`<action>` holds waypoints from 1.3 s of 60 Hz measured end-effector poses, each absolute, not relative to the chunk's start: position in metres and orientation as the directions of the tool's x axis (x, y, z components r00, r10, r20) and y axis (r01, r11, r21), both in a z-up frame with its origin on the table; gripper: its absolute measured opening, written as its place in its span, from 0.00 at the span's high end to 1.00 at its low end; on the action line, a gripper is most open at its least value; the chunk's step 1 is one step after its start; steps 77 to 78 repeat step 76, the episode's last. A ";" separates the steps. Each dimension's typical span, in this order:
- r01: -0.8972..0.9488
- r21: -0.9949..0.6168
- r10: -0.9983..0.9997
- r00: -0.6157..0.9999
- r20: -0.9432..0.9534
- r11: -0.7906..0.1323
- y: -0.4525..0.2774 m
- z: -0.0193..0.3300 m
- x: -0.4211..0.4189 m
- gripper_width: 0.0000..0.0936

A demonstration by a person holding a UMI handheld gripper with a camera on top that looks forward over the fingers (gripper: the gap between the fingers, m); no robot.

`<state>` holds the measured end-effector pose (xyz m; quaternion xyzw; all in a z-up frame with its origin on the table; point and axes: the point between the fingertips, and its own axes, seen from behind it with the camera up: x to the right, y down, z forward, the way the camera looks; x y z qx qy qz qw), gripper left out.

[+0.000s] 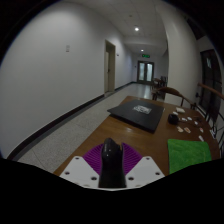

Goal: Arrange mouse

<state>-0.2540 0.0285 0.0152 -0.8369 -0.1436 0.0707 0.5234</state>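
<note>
A dark mouse (pixel 110 160) sits between my gripper's (pixel 111 166) two fingers, its nose pointing ahead, held above the near corner of a brown wooden table (pixel 130 135). The purple pads (pixel 95 158) press against both its sides. The gripper is shut on the mouse. A black mouse mat or closed laptop (pixel 138 114) lies flat on the table well beyond the fingers.
A green cloth (pixel 190 155) lies on the table to the right of the fingers. Small white items (pixel 188 120) lie further back on the right. Chairs (pixel 170 94) stand at the table's far side. A long corridor with doors (pixel 146 71) runs ahead on the left.
</note>
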 end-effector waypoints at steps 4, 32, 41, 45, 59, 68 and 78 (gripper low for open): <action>0.165 -0.905 0.338 0.941 0.024 -0.393 0.026 0.020 -0.256 0.77; 0.087 -0.960 -0.031 0.995 0.099 -0.266 0.041 0.116 0.003 0.78; 0.047 -0.907 -0.070 0.994 0.084 -0.419 0.040 0.043 0.048 0.77; 0.041 -0.892 -0.083 0.993 0.088 -0.451 0.040 0.023 0.054 0.77; 0.125 -0.870 -0.033 0.987 0.159 -0.478 0.037 0.017 0.053 0.59; 0.162 -0.901 0.069 0.987 0.147 -0.402 0.005 0.053 0.033 0.11; 0.165 -0.916 0.073 0.986 0.148 -0.367 -0.067 0.079 0.038 0.09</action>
